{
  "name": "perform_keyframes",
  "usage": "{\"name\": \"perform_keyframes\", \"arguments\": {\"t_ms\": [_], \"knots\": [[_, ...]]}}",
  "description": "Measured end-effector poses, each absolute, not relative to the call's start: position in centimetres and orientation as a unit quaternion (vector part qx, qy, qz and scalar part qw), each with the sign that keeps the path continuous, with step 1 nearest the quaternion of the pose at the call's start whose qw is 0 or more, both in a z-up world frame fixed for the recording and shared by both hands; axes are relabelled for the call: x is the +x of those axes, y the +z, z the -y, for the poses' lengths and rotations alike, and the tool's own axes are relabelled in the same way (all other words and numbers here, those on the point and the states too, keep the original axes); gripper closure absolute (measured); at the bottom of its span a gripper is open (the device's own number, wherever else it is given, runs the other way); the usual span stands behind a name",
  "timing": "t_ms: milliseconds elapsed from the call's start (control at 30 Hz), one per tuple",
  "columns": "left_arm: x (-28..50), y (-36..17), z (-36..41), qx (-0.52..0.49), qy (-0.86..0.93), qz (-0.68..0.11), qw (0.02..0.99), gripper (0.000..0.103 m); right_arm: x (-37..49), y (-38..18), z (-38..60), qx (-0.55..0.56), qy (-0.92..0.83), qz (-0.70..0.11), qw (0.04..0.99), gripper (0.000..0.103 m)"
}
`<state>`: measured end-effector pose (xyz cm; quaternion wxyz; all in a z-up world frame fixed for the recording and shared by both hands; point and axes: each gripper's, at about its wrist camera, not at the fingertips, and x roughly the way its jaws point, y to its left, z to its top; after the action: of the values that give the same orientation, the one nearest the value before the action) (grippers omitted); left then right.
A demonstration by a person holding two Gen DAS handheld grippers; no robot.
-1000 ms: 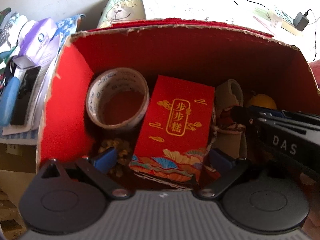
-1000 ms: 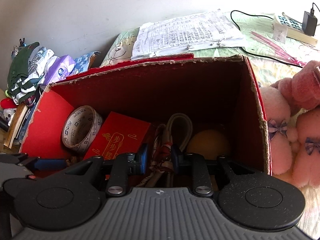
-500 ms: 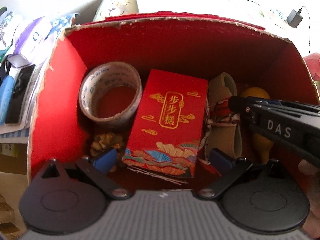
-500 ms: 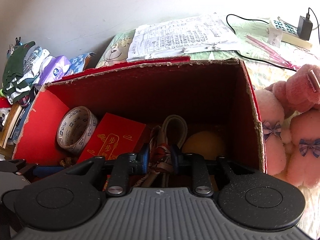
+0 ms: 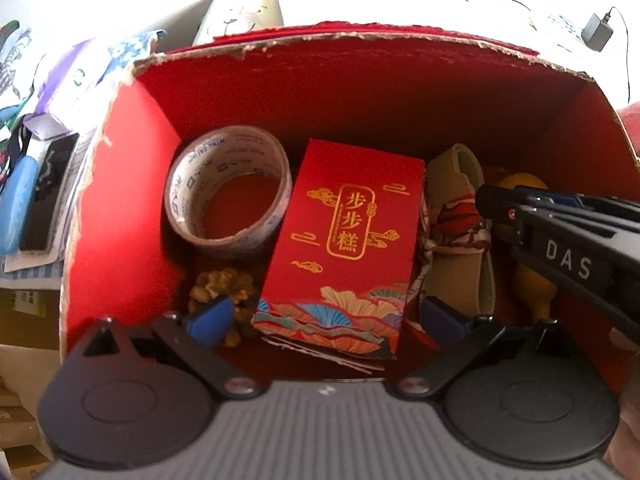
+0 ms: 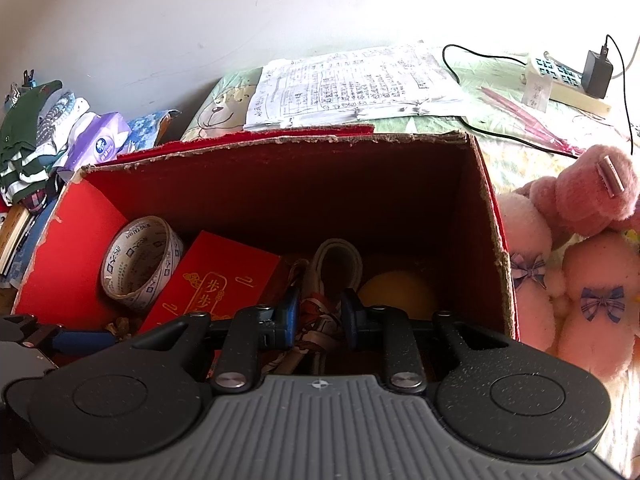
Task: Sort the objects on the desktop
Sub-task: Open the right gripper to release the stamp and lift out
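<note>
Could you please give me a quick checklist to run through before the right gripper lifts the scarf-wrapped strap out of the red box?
1. Right gripper straddles the scarf-wrapped strap: ok.
2. Firmly shut on it: cannot tell; a gap shows between the pads.
3. Left gripper open and clear of the strap: ok, it frames the red packet.
4. Yellow ball out of the grasp: ok.
5. Tape roll apart: ok.
6. Red box open above: ok.
</note>
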<state>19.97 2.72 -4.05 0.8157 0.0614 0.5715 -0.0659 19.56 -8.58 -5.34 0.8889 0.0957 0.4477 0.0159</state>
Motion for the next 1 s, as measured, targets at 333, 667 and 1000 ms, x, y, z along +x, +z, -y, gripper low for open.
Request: {"name": "perform_keyframes", "arguments": {"t_ms": [333,667,1000], "knots": [[20.3,-4.3,-2.7,0.068,-0.065,-0.559,0.824,0.003,19.4,-5.3,8.5,0.097,0.014,-0.444,0.890,0.078],[19.6,-3.7,-2.6,0.070,-0.073,-0.529,0.843,0.003,19.2,-5.2,8.4,0.092,0.010,-0.437,0.895,0.078],[19.0,-3.3,-2.5,0.075,-0.068,-0.501,0.860,0.003,19.2,-5.2,8.2,0.091,0.009,-0.436,0.895,0.078]]}}
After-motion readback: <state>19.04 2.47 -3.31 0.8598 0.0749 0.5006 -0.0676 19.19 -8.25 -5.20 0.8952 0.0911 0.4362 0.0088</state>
